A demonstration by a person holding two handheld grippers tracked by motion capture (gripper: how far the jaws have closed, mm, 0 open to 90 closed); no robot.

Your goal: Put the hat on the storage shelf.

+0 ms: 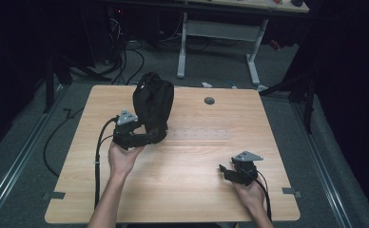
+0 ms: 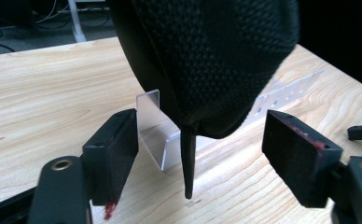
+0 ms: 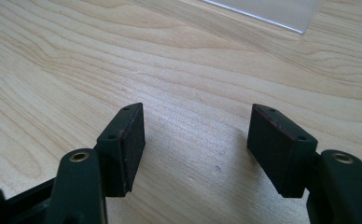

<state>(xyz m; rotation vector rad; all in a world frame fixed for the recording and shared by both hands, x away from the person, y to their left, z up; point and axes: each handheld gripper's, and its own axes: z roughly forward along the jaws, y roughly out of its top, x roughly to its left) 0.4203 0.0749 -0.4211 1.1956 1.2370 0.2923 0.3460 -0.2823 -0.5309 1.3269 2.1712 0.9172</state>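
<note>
With wide jaws we are bringing the left gripper (image 1: 155, 135) to the black mesh bag (image 1: 152, 102) at the table's (image 1: 197, 161) eleven o'clock; nudging its base risks toppling it, while the right gripper (image 1: 226, 171) is idling wide at five.

A light wooden table (image 1: 182, 190) stands on grey floor (image 1: 25, 175); dark room, white-legged desk (image 1: 220, 28) behind.

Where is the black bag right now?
In the high view the black bag stands on the left half of the table, toward the far edge, just beyond the left gripper, whose open fingers flank its bottom end.
</note>
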